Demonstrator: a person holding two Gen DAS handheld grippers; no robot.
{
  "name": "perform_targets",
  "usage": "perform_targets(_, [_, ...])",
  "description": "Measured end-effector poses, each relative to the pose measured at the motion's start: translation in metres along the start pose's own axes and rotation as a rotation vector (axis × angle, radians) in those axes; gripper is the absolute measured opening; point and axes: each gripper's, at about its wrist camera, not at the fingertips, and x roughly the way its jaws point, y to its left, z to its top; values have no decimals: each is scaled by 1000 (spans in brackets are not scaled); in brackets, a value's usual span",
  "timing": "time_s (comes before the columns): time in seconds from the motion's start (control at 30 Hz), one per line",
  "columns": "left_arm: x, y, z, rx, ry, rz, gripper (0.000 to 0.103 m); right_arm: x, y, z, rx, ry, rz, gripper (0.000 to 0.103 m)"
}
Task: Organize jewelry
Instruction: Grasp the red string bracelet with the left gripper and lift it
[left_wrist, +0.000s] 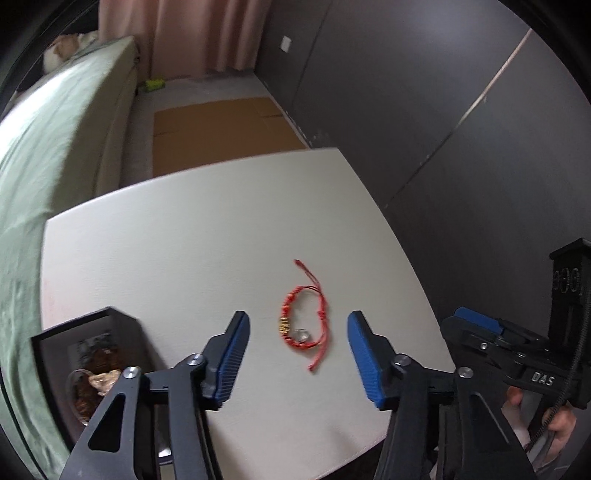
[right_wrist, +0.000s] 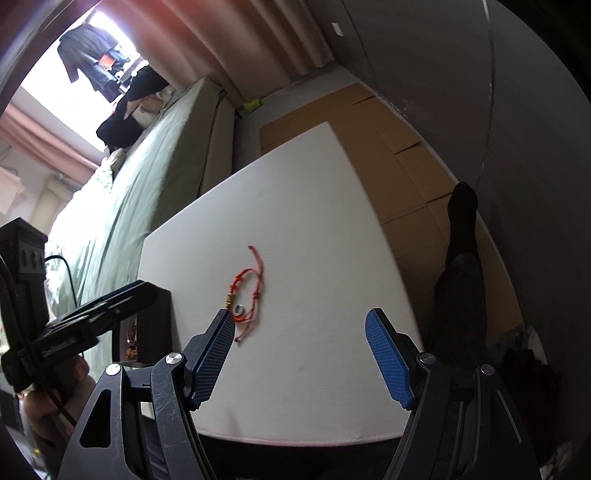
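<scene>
In the left wrist view, a black box (left_wrist: 85, 354) sits at the lower left on the white table (left_wrist: 184, 240), its inside showing brownish, shiny pieces too blurred to name. To its right the left gripper (left_wrist: 298, 354) has its 2 blue-padded fingers (left_wrist: 232, 362) spread wide, holding nothing. The red bracelet (left_wrist: 304, 317) lies flat on the table in the gap ahead of them, just right of centre, with gold beads, a clear bead and loose cord ends trailing up and down. At the lower right edge the right gripper (left_wrist: 480, 328) shows from the side, a hand (left_wrist: 554, 421) around its handle.

In the right wrist view, the left gripper (right_wrist: 110, 306) sits at the left edge, above the box (right_wrist: 147, 325) at the table's left rim. The bracelet (right_wrist: 247, 291) lies just left of centre, its lower end near the tip of the left finger (right_wrist: 214, 354) of the right gripper (right_wrist: 303, 350); whether they touch cannot be told. That gripper is also spread wide and empty. A green bed (right_wrist: 147, 177) fills the upper left, cardboard (right_wrist: 406, 166) the floor at right.
</scene>
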Motion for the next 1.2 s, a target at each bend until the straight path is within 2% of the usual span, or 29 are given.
perform_targets(0.3, [47,-27,6,41,93,39,27,-3,-29,-3,38,-13,35,73])
perform_targets(0.5, [72,-37,5,51,128,85,25,-1,-34,-4,38,-14,48,73])
perform_targets(0.63, [90,-40,2,52,170,142,19,2,-36,-5,39,-10,53,73])
perform_targets(0.7, [90,-40,2,52,161,155,16,4,-38,-5,42,-8,52,73])
perform_targets(0.77, [89,-40,2,52,156,171,5,5,-39,-6,45,-4,50,73])
perform_targets(0.87, [83,-34,2,23,149,128,5,6,-39,-5,50,0,55,73])
perform_targets(1.2, [25,-9,6,5,43,97,5,10,-12,-1,7,6,70,73])
